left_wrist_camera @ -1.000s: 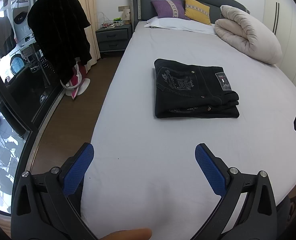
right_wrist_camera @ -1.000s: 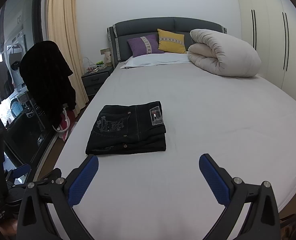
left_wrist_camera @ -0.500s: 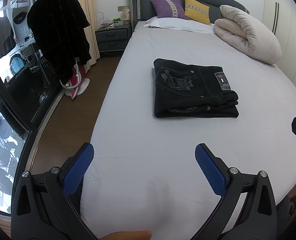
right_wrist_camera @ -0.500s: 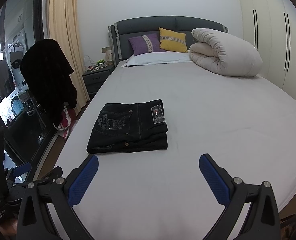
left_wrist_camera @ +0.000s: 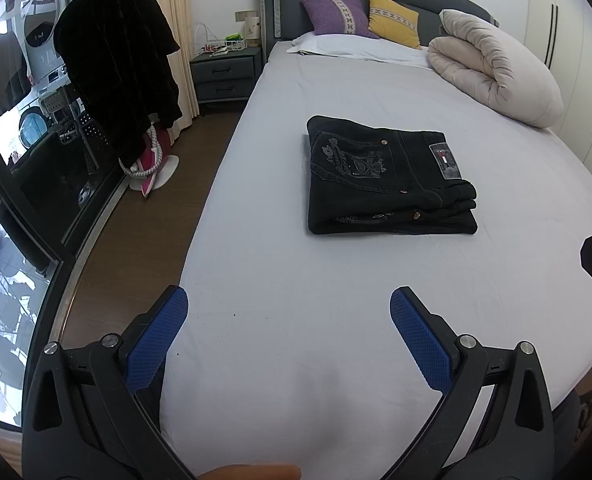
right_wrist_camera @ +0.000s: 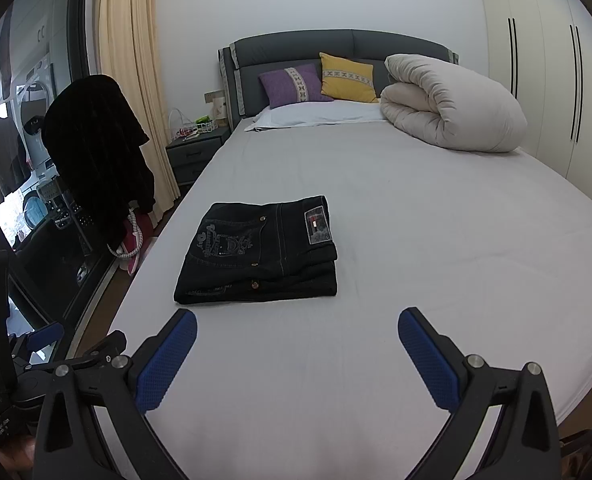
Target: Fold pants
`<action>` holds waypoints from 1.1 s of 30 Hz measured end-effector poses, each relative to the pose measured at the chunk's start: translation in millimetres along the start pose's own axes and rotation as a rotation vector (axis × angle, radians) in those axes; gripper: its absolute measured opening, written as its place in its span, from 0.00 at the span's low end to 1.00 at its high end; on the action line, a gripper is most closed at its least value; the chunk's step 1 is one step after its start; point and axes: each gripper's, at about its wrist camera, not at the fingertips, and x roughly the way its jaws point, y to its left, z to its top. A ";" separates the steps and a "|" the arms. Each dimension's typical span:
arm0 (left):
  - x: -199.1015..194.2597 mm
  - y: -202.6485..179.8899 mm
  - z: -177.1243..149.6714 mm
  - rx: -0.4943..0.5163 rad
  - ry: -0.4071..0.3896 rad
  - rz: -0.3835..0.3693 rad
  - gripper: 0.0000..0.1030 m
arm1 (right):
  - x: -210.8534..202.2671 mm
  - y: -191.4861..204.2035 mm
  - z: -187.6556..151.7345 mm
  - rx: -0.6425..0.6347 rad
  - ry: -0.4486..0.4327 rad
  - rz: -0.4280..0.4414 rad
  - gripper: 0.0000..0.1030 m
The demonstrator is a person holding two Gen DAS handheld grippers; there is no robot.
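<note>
pants (left_wrist_camera: 388, 180) folded on bed (left_wrist_camera: 336, 320); left fingers (left_wrist_camera: 155, 340) wide apart, empty; right fingers (right_wrist_camera: 428, 356) wide apart, empty

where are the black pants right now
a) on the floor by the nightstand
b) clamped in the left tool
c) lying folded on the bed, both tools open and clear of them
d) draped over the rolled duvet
c: the black pants lie in a folded stack on the bed, while the left tool and right tool are open and apart from them.
</note>
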 end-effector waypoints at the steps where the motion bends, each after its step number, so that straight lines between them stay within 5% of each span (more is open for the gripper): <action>1: 0.6 -0.2 -0.1 0.000 0.000 0.000 1.00 | 0.1 0.1 -0.4 0.000 0.001 0.000 1.00; 33: 0.7 -2.2 -2.4 0.000 0.004 -0.003 1.00 | 6.8 -5.8 -7.1 -0.001 0.016 0.011 1.00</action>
